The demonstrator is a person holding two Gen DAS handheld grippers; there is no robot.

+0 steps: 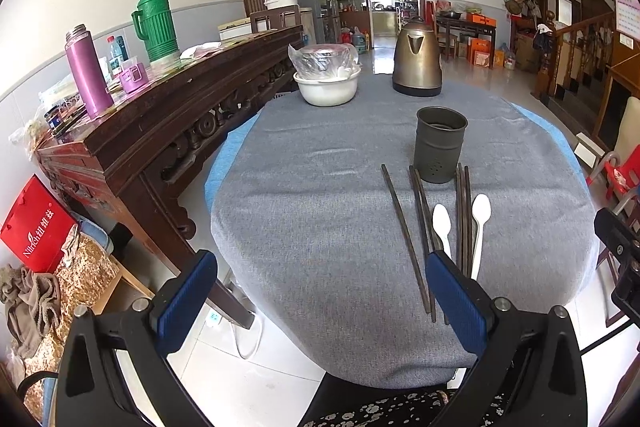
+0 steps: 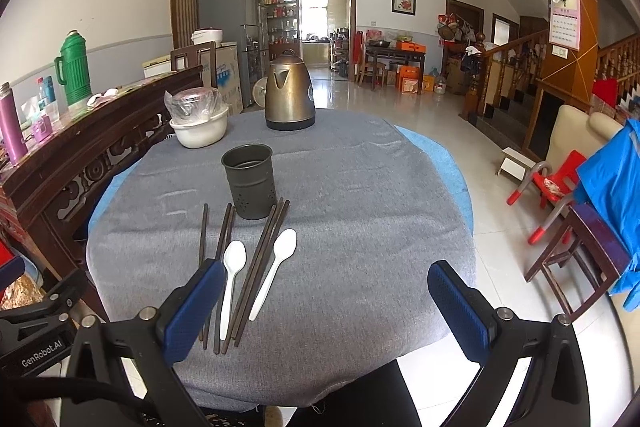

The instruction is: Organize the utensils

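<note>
Two white plastic spoons [image 2: 234, 267] [image 2: 278, 263] and several dark chopsticks [image 2: 260, 267], perhaps six though overlap blurs the count, laid flat just in front of the dark perforated utensil holder [image 2: 250, 181]. Holder upright on the grey cloth of the worktop [image 2: 360, 207], with blue cloth edging showing beneath. Behind the holder, a bronze kettle [image 2: 289, 93]; behind and left of it, a white bowl [image 2: 200, 129] topped with a plastic-wrapped dish. Left of the holder, a carved dark sideboard [image 1: 168, 107] carrying a green thermos [image 1: 155, 23] and a purple flask [image 1: 88, 71]. Far behind the holder, a fridge, a wall clock, a kitchen doorway; off to its right, a wooden staircase. Left hand-held gripper [image 1: 320, 291] spread wide, holding nothing, at the near cloth edge. Right hand-held gripper [image 2: 322, 297] likewise wide and unladen.
</note>
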